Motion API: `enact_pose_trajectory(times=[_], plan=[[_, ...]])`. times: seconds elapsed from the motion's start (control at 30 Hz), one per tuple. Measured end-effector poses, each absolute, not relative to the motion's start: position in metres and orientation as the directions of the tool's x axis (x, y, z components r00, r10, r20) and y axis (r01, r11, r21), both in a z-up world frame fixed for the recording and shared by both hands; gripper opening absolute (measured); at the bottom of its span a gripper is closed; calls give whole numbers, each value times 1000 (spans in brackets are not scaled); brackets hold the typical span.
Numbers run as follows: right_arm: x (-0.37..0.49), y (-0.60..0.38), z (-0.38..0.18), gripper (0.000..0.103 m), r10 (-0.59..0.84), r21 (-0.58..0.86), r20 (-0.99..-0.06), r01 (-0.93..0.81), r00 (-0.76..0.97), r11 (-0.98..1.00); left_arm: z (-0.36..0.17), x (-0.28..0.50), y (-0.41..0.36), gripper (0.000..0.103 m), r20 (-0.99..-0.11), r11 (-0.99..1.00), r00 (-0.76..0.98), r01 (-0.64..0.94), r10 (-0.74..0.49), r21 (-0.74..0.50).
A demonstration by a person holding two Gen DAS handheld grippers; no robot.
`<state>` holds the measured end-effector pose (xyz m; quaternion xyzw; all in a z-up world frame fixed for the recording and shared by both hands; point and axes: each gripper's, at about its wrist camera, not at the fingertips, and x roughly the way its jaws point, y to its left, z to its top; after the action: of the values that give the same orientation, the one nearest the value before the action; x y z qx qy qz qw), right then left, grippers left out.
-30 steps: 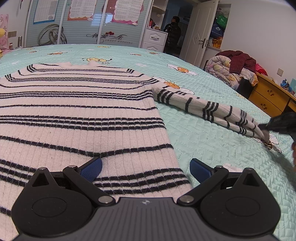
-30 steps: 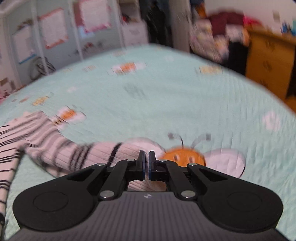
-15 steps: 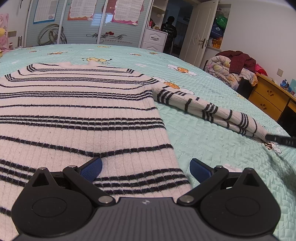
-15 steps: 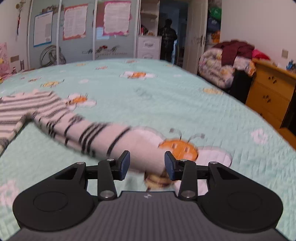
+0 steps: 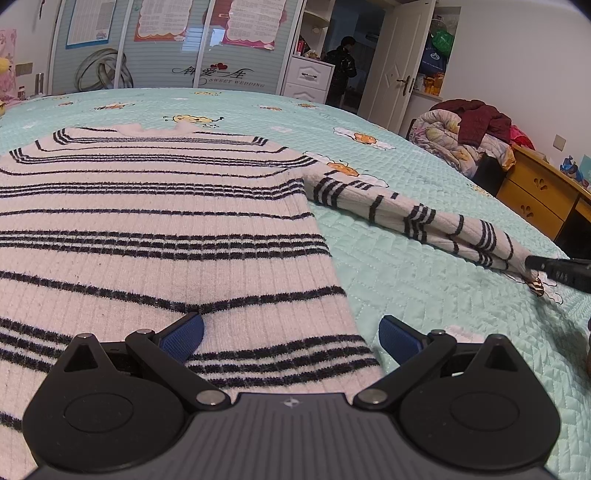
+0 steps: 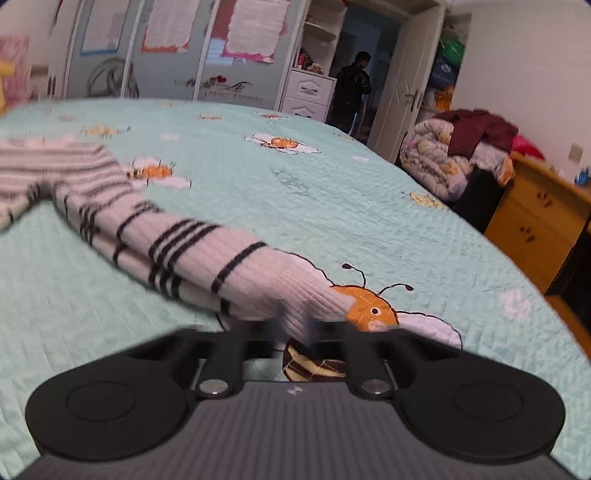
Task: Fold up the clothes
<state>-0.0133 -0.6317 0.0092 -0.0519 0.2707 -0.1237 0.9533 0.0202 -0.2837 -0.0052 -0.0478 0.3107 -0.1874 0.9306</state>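
The right hand-held gripper [image 6: 295,328] has just closed on the striped sweater's [image 5: 155,236] sleeve cuff [image 6: 295,306] on the bed [image 6: 332,192], the left hand-held gripper [image 5: 291,338] gapes over its hem, "SWEET WEDDING" [image 5: 236,82] on the wardrobe beyond.

Left gripper [image 5: 291,336]: black body w/ ribbed grey top, silver screws, blue-padded fingers [image 5: 183,338].

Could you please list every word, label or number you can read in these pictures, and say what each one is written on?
"SWEET WEDDING" in small capitals on the grey sliding wardrobe door, under a line of script with red hearts that I cannot make out.
The pink-bordered paper posters on that wardrobe carry dense print, too small to read.
White marks on the black right gripper: too small to read.
The striped white knit sweater and the mint quilted bedspread bear no text.
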Motion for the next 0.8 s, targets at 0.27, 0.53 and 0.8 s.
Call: enact_pose_trajectory(times=[0.27,0.53,0.8], plan=[[1,-661,32,0,-220,39,-490,274,844,961,-5,20,-283,103,-559,924,737,319,-381,-210],[-34,-660,11,47,-239,40,-518,302,821,952,-5,19,-282,103,-555,922,737,319,-386,-218],[-30,-664,0,47,-182,111,-513,275,839,955,-5,19,-283,103,-558,924,737,319,-382,-212]])
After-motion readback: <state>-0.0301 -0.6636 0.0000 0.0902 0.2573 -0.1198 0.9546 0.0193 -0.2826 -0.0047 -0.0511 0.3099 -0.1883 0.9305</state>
